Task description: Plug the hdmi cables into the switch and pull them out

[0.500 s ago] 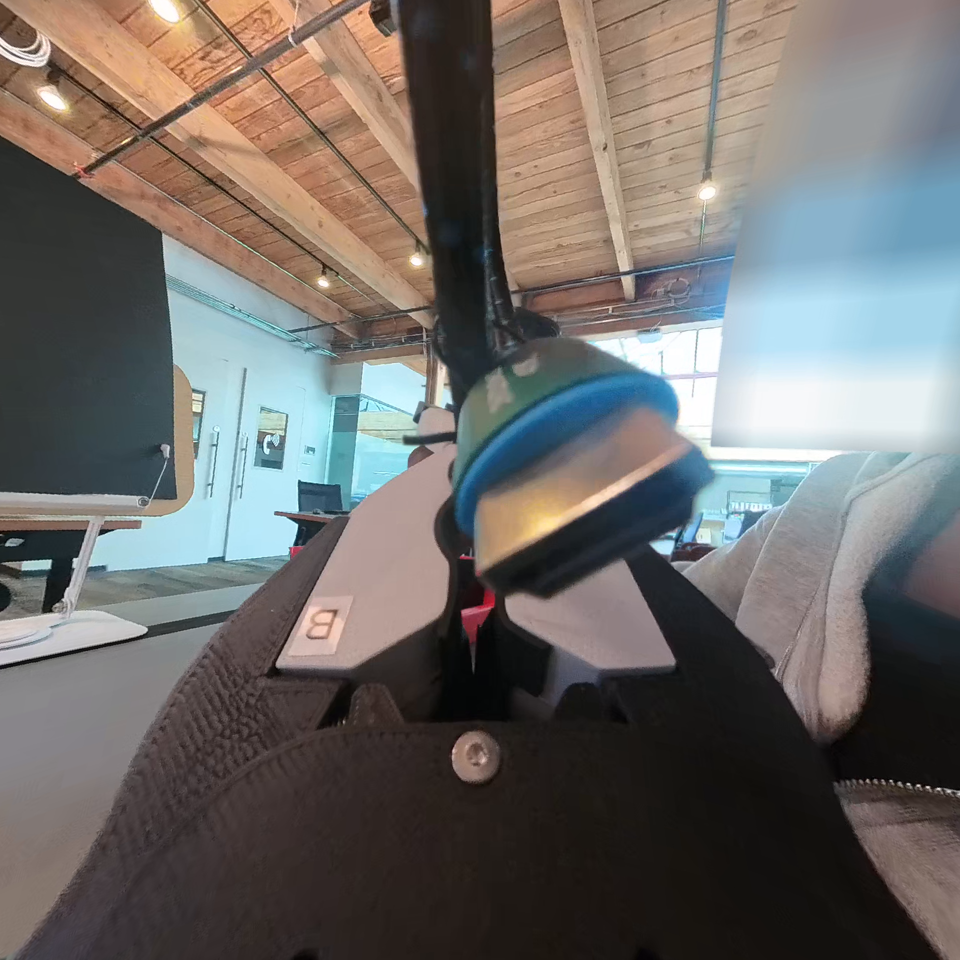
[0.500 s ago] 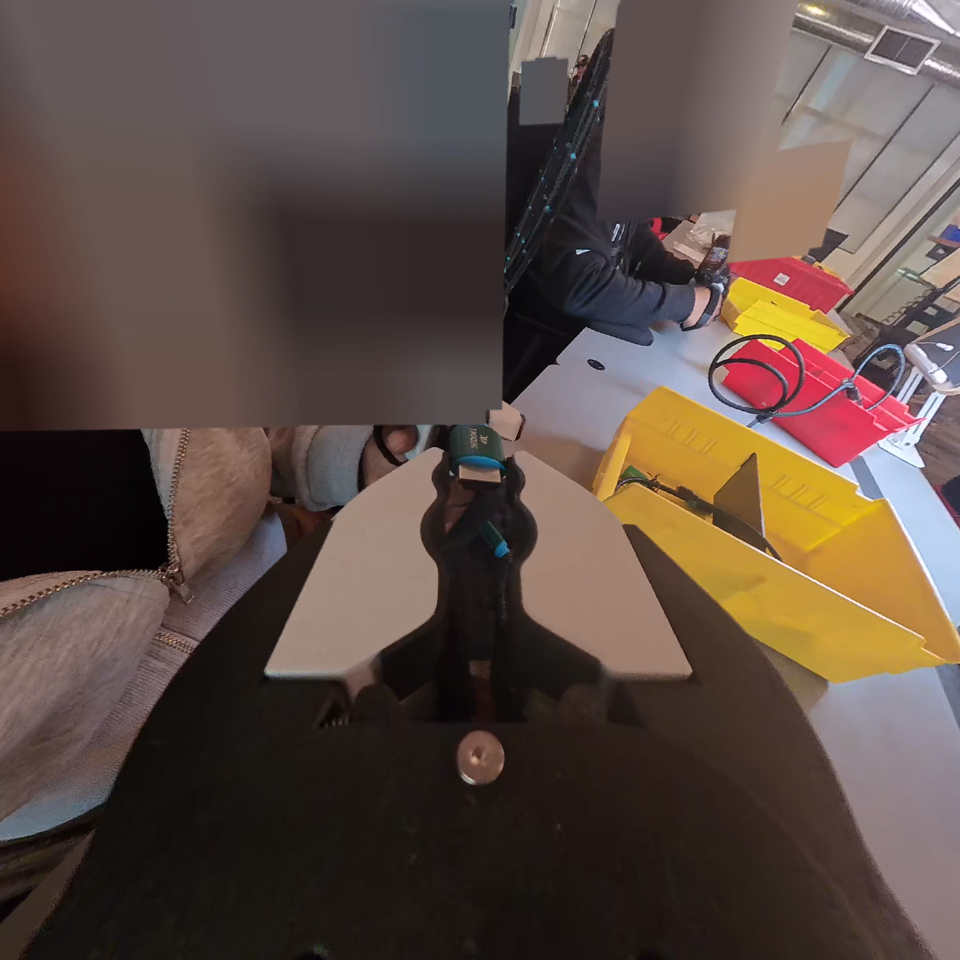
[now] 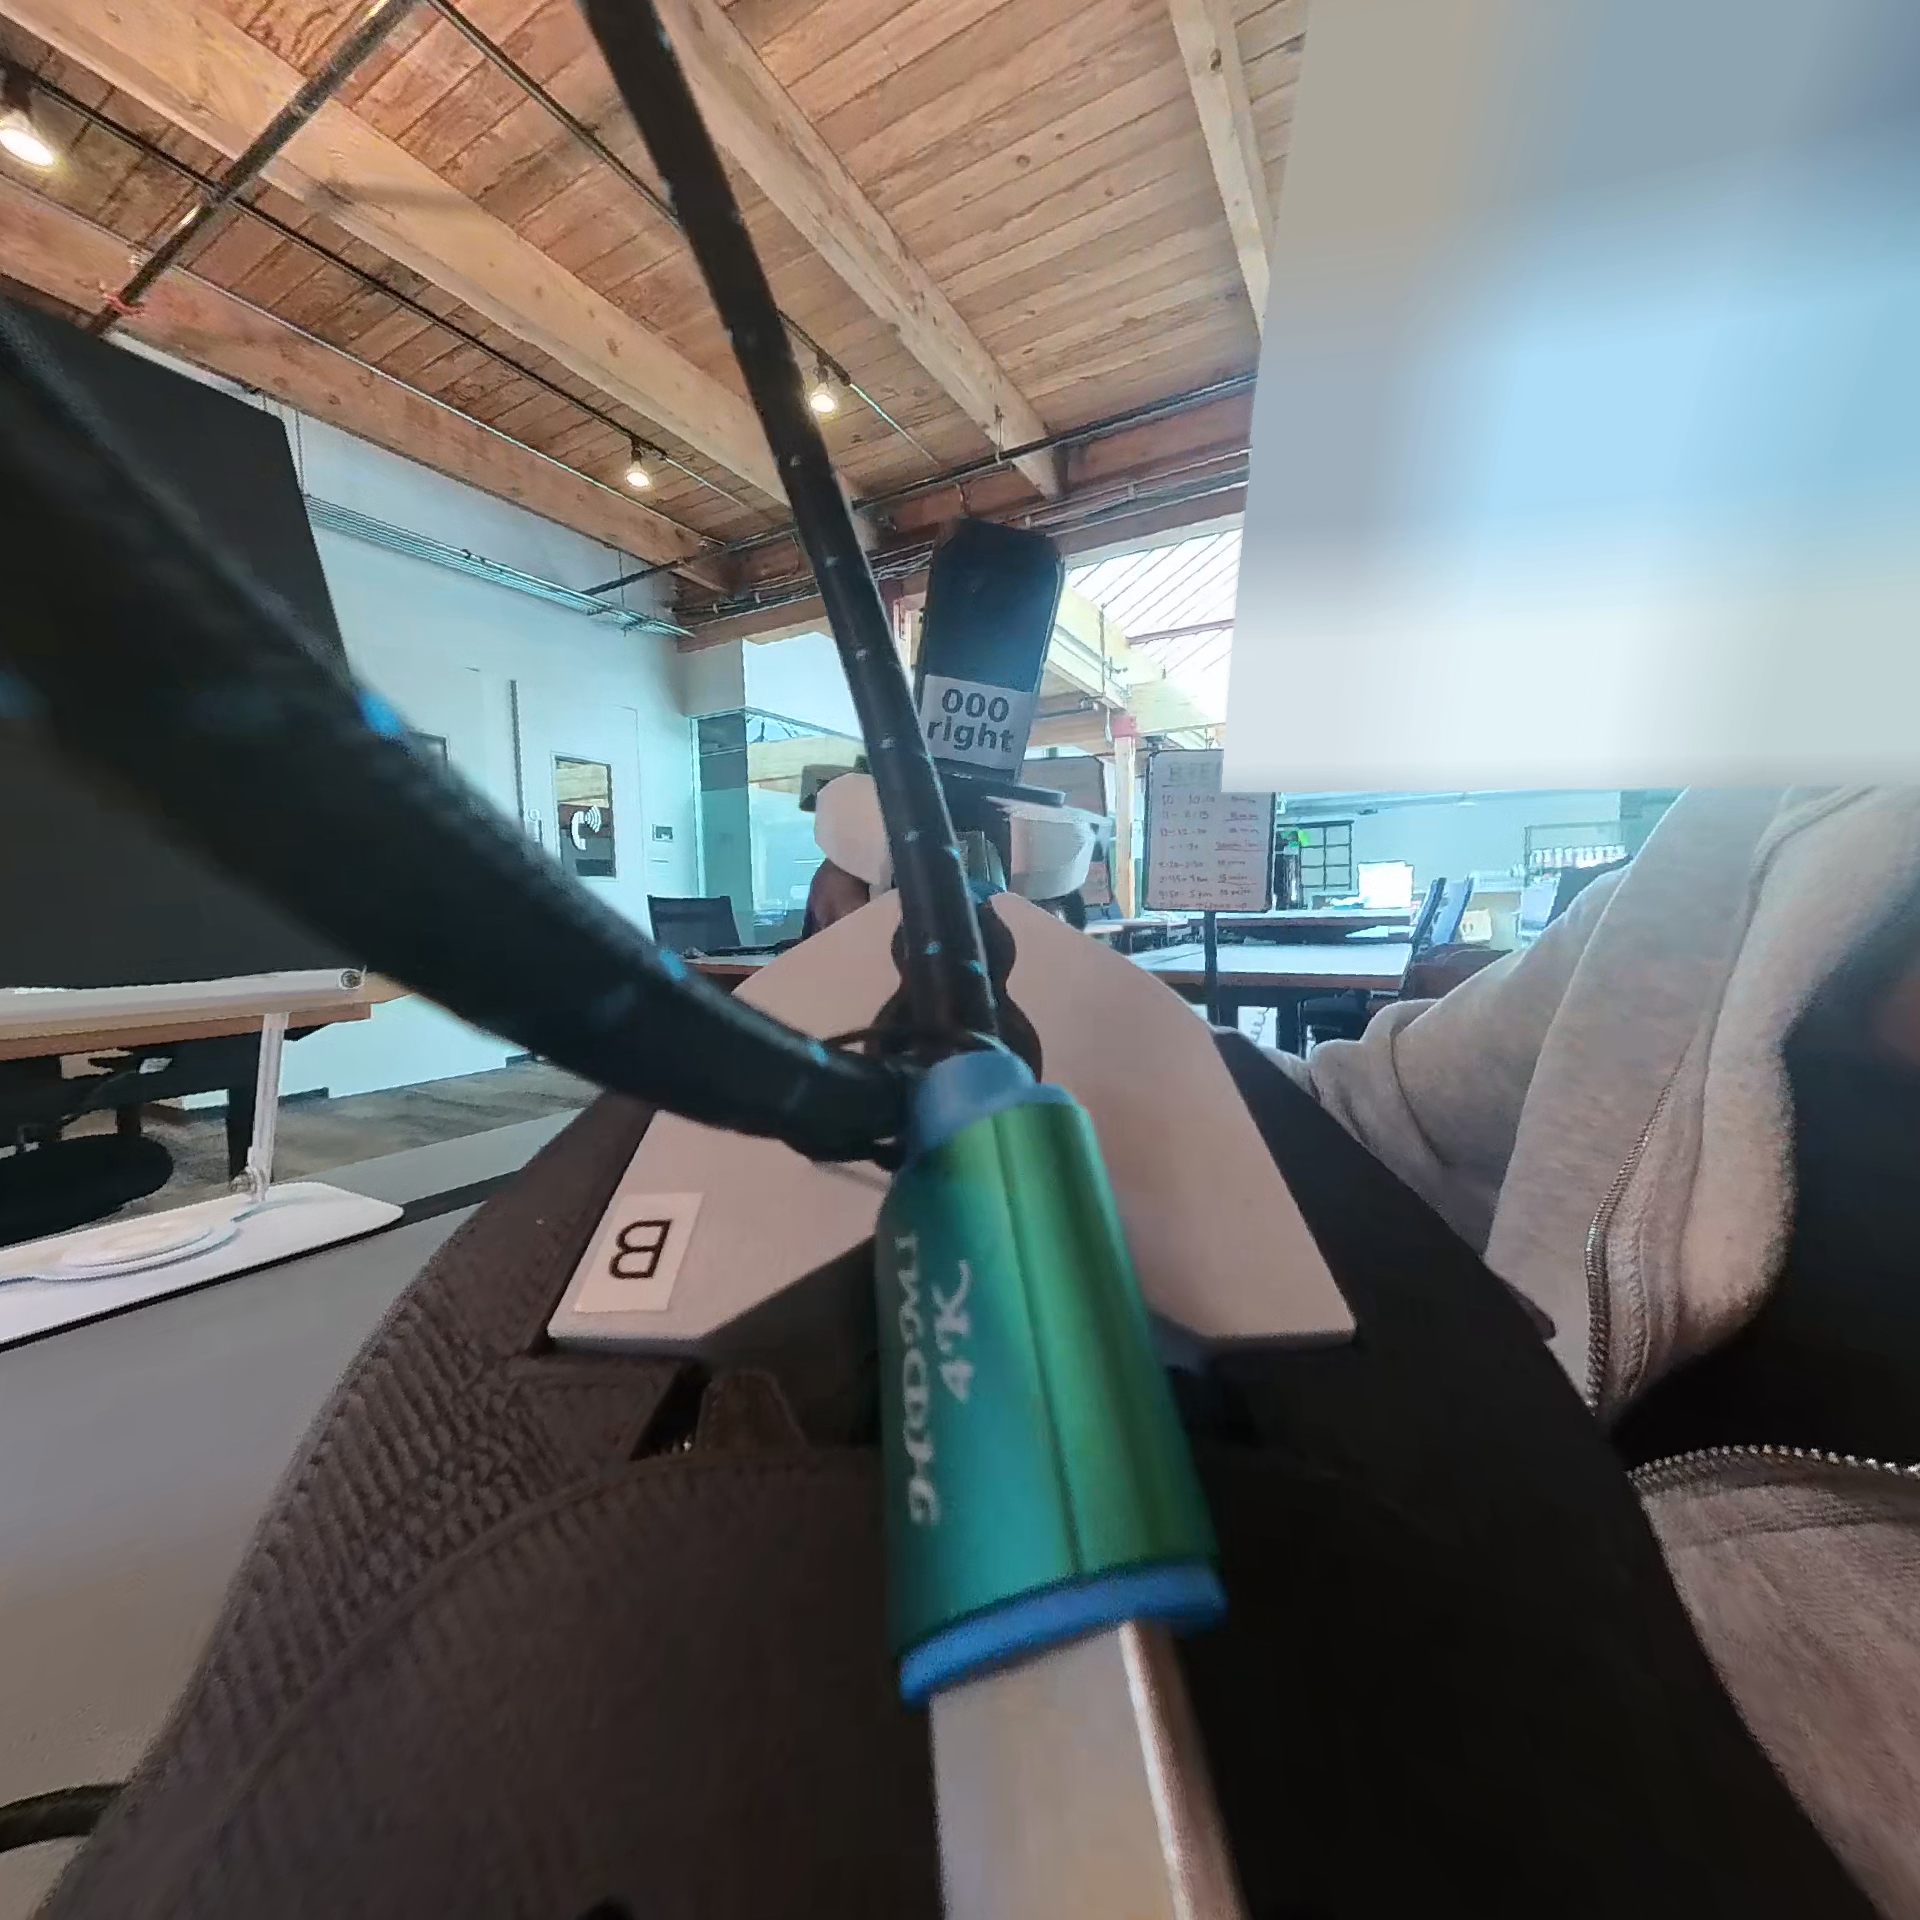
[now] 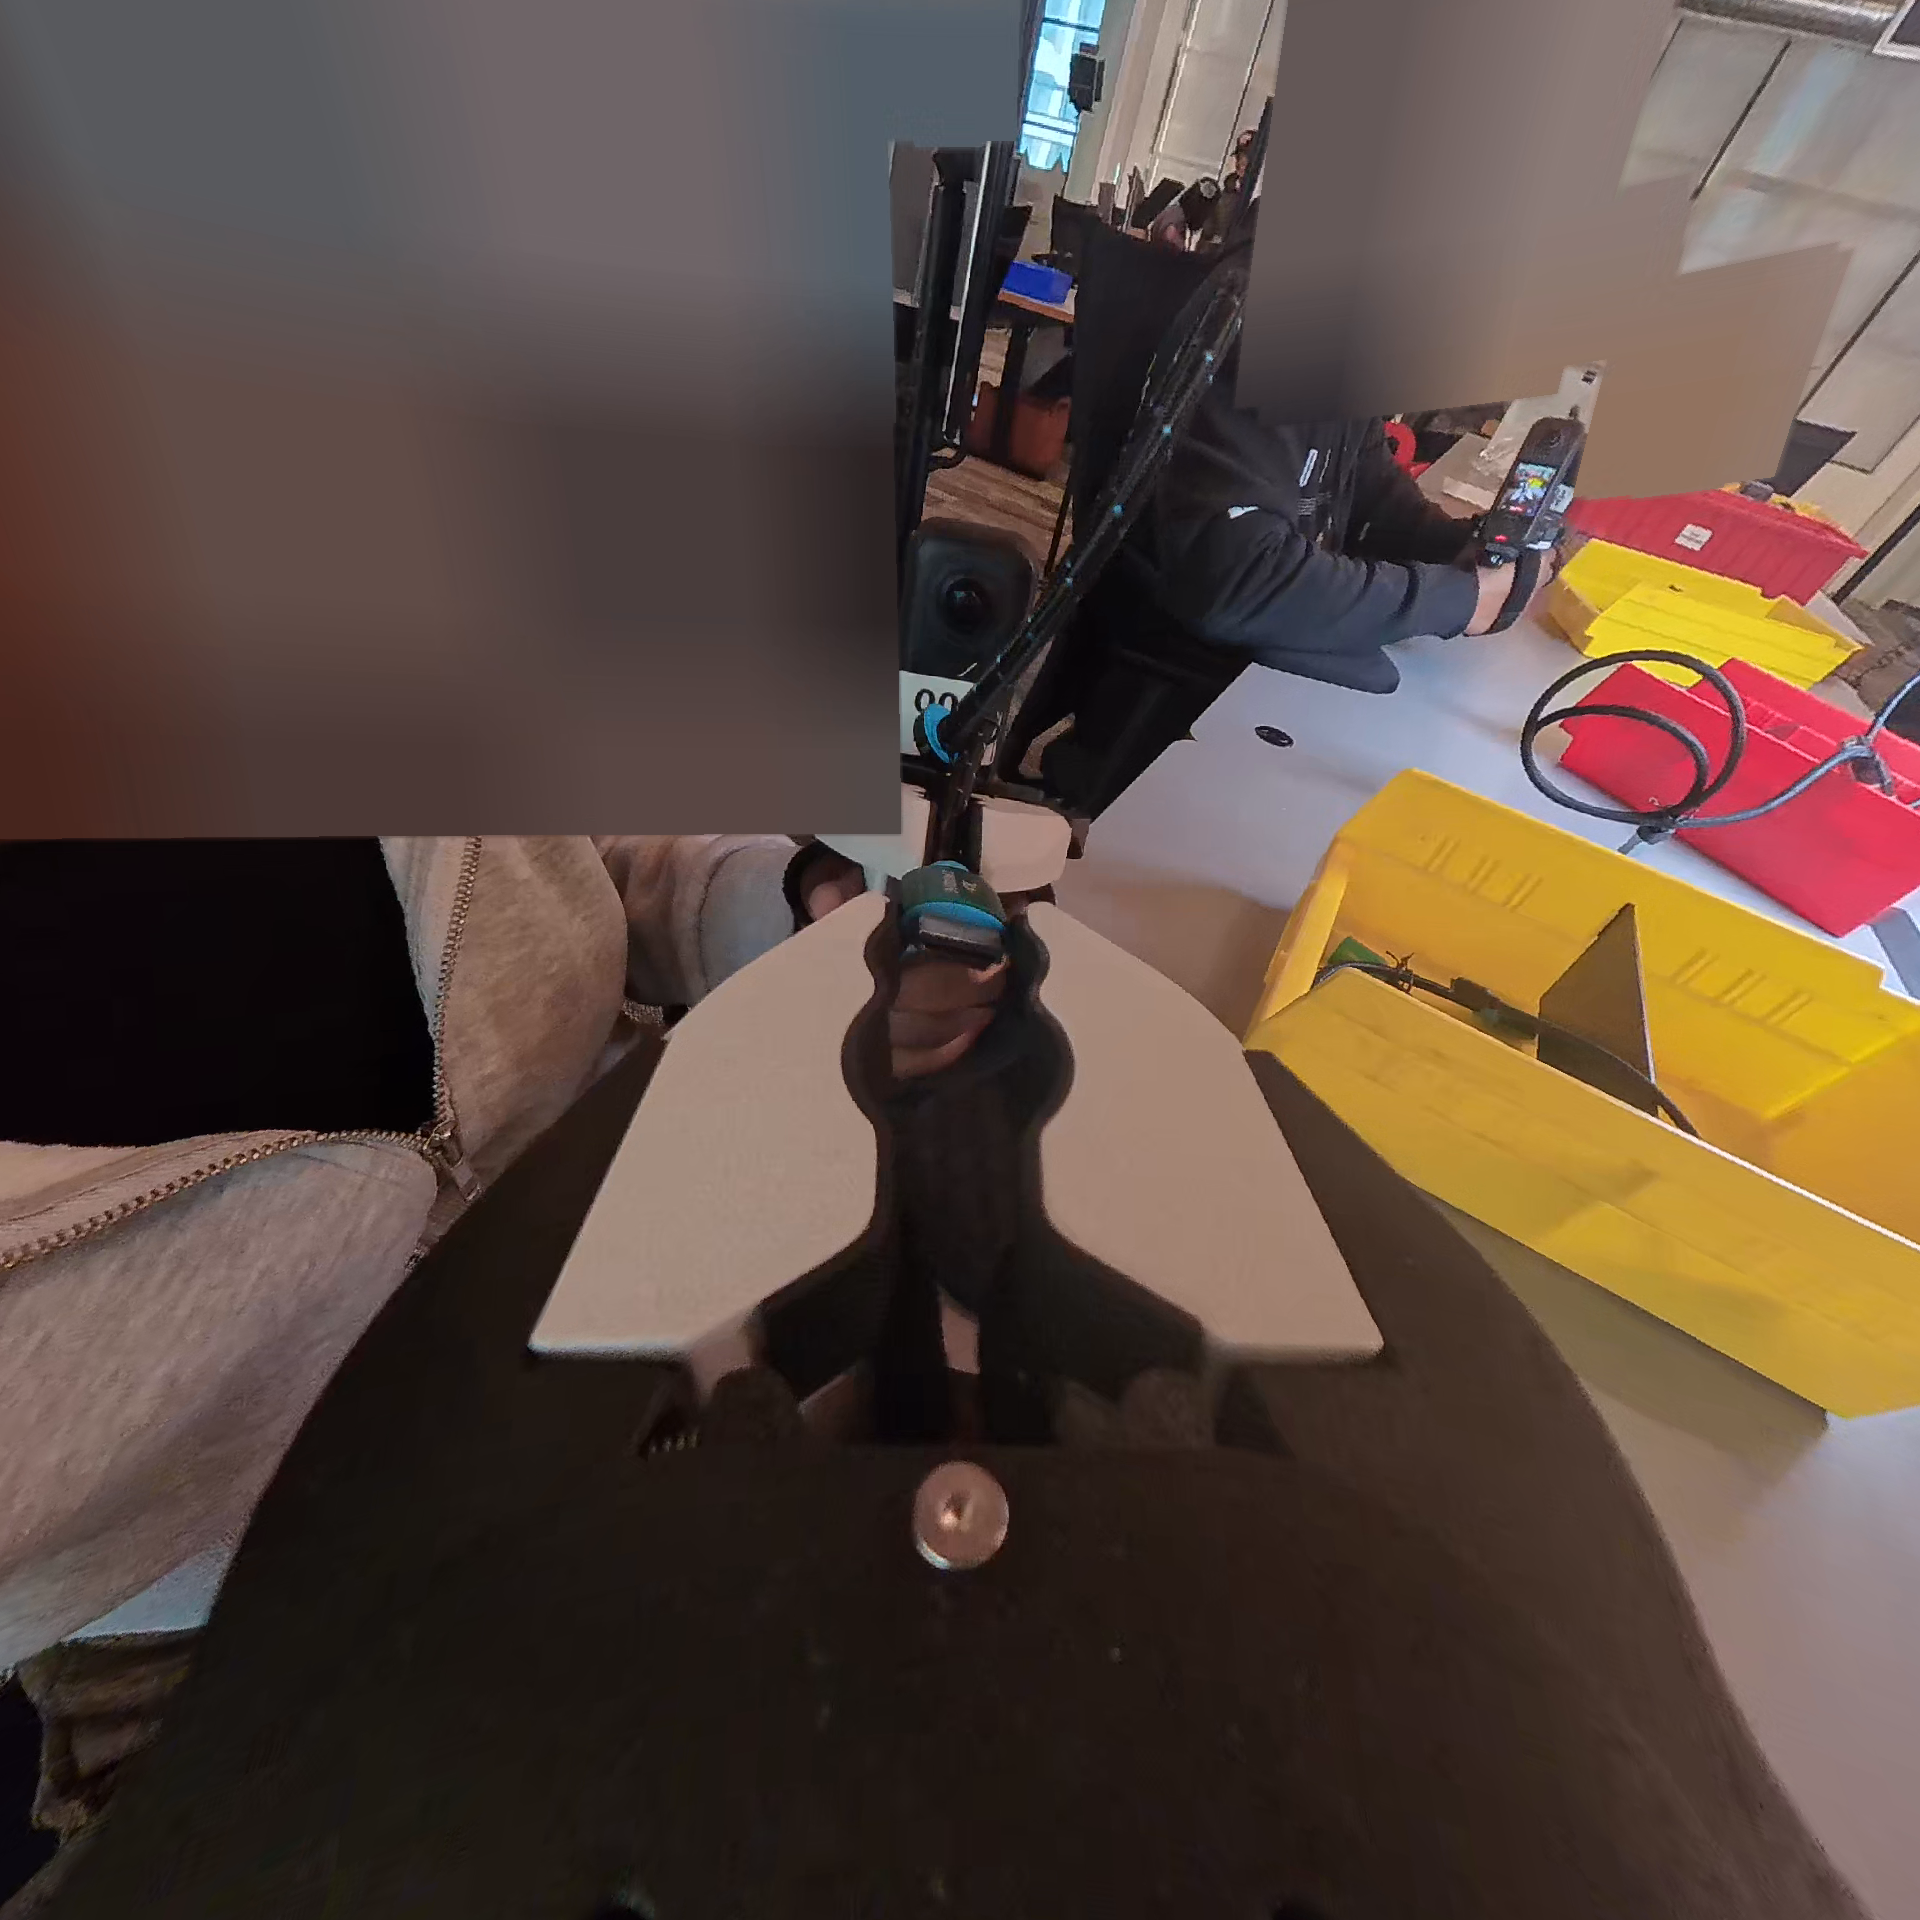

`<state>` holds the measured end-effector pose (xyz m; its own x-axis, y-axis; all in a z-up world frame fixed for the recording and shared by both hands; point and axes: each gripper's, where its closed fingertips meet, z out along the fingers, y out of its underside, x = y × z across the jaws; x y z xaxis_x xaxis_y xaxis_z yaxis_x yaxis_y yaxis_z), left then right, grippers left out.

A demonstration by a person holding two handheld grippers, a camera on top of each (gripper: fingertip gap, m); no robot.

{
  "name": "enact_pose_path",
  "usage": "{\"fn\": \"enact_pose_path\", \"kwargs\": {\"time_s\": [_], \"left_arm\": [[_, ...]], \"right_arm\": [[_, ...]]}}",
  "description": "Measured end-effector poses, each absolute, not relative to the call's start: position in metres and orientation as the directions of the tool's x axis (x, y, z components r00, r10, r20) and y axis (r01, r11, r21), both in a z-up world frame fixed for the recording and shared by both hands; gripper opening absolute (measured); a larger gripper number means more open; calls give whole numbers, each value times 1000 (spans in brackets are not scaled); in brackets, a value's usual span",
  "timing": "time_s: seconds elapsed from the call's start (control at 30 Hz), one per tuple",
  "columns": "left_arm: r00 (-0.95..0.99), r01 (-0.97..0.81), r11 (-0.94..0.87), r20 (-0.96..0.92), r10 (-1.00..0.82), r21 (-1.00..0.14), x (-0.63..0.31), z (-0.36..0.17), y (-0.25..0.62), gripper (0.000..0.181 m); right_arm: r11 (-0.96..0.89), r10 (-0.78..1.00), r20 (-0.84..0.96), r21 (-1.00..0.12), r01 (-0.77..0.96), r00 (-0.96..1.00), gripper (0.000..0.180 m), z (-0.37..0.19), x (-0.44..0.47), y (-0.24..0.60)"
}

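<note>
Worktop was grey, with a yellow bin on it; no switch was visible. Your left gripper had its fingers closed on the black cable; your right gripper pinched the green HDMI plug. A second plug dangled loose by the left lens. Risk: it could snag or swing when you moved.

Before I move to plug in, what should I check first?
1. Right gripper holds plug: ok.
2. Left gripper shut on cable: ok.
3. Switch in view: not ok, neither view shows it.
4. Second plug out of the way: not ok, it lies across the left gripper.
5. Plug's metal end undamaged: cannot tell, too small.
</note>
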<state>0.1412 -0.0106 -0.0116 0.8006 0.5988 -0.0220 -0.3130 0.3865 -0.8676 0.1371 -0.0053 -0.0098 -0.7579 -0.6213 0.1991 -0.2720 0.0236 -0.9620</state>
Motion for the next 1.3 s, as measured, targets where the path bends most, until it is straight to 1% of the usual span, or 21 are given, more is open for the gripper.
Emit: {"fn": "enact_pose_path", "kwargs": {"time_s": [0.03, 0.3, 0.4, 0.5, 0.67, 0.93, 1.13, 1.2, 1.3], "left_arm": [[799, -313, 375, -29, 601, -872, 142, -12, -10, 8], [797, -313, 324, -61, 601, -893, 144, -14, -7, 15], [771, -304, 294, -53, 634, -906, 137, -17, -8, 28], [795, -309, 316, -62, 603, -897, 144, -13, -7, 14], [783, -310, 287, -73, 617, -907, 141, -17, -4, 19], [776, -301, 288, -58, 628, -909, 137, -18, -7, 19], [777, -310, 312, -50, 627, -898, 138, -17, -10, 13], [784, -310, 329, -44, 620, -892, 139, -16, -12, 12], [781, -307, 304, -56, 621, -902, 138, -18, -7, 15]], "right_arm": [[20, -624, 204, -961, -276, -755, 20, -10, 137, -5], [17, -628, 216, -957, -291, -748, 20, -13, 136, -5], [24, -652, 226, -948, -317, -724, 20, -19, 141, -3], [1, -646, 227, -954, -298, -729, 20, -13, 141, -4], [16, -651, 225, -951, -309, -725, 20, -18, 141, -6], [21, -632, 241, -945, -328, -736, 20, -18, 137, -8], [12, -628, 246, -946, -325, -739, 20, -16, 136, -7], [9, -630, 243, -947, -320, -738, 20, -13, 135, -6], [16, -634, 244, -944, -328, -734, 20, -16, 137, -7]]}}
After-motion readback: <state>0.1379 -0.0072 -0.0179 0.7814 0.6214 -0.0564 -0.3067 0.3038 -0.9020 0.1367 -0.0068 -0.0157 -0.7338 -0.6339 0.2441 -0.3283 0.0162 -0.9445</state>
